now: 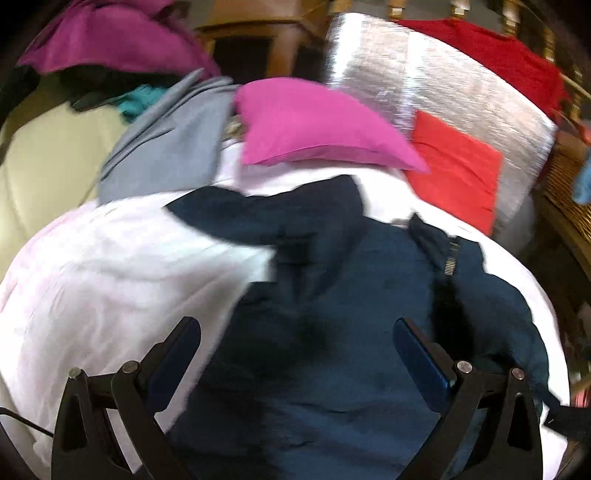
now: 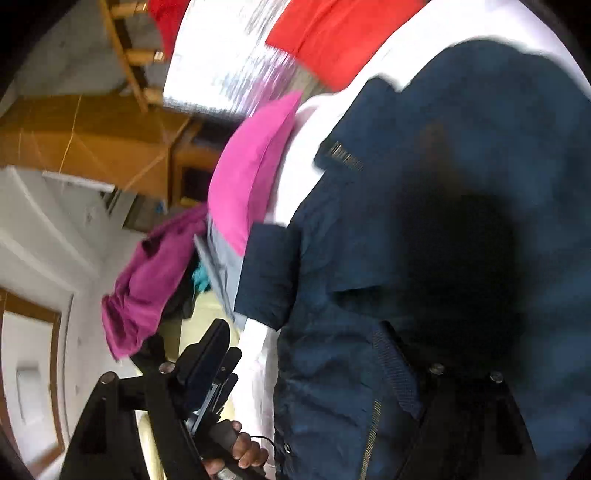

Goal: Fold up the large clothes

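A dark navy zip jacket lies crumpled on a white sheet. My left gripper is open just above the jacket's lower part and holds nothing. In the right wrist view the same jacket fills the frame, tilted sideways. My right gripper has its jaws wide apart; the left finger is free in the air and the right finger is buried in the jacket's folds. The left gripper and the hand holding it show at the bottom of that view.
A pink cushion, a red cloth, a grey garment and a silver cover lie beyond the jacket. A magenta cloth hangs at far left. A wicker basket stands right. Wooden furniture is behind.
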Demonstrator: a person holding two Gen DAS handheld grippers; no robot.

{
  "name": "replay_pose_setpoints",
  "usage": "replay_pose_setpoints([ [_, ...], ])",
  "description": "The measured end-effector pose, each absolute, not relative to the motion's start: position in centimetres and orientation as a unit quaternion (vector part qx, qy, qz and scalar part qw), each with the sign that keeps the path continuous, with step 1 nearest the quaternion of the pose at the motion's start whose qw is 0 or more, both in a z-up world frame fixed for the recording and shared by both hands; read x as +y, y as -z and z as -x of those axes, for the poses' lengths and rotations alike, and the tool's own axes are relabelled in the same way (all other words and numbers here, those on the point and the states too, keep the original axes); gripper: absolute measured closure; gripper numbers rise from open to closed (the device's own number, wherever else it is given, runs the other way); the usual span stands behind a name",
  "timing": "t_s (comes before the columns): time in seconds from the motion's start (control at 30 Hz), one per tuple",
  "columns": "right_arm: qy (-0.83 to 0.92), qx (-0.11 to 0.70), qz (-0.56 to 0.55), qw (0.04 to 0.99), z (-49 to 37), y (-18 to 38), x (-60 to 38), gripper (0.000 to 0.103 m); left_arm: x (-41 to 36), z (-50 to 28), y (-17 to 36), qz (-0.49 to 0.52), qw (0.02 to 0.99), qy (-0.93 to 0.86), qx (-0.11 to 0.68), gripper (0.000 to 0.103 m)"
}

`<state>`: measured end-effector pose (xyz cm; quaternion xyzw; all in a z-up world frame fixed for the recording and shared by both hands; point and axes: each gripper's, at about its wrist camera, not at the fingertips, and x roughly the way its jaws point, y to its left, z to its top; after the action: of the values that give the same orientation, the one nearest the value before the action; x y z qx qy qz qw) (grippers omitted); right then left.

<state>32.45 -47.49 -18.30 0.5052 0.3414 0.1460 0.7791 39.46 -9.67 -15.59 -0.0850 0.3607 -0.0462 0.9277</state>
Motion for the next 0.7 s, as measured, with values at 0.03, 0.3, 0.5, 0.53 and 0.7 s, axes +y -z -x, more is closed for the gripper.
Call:
replay_pose_setpoints([
  [0.03,-0.125,0.33,-0.5,0.791,-31.6,17.7,-48.3,0.02,-10.6,-39.4,15.4,0.074,0.93,0.061,0.355,0.0],
  [0.3,0.079,0.306,-0.481,0.818,-28.4,19.5,-55.7,0.021,-18.8,-39.6,15.0,0.036,0.929,0.153,0.335,0.0],
  [0.5,0.135,0.329,-0.448,0.821,-30.7,21.2,-56.4,0.033,-25.3,-40.0,14.9,-0.056,0.935,0.175,0.304,0.0],
  [0.53,0.14,0.333,-0.442,0.821,-31.1,21.4,-56.5,0.037,-26.0,-40.1,15.2,-0.071,0.932,0.18,0.305,0.0],
  [0.7,0.164,0.372,-0.409,0.817,-32.9,22.1,-56.7,0.056,-28.3,-40.9,17.5,-0.129,0.919,0.179,0.328,0.0],
])
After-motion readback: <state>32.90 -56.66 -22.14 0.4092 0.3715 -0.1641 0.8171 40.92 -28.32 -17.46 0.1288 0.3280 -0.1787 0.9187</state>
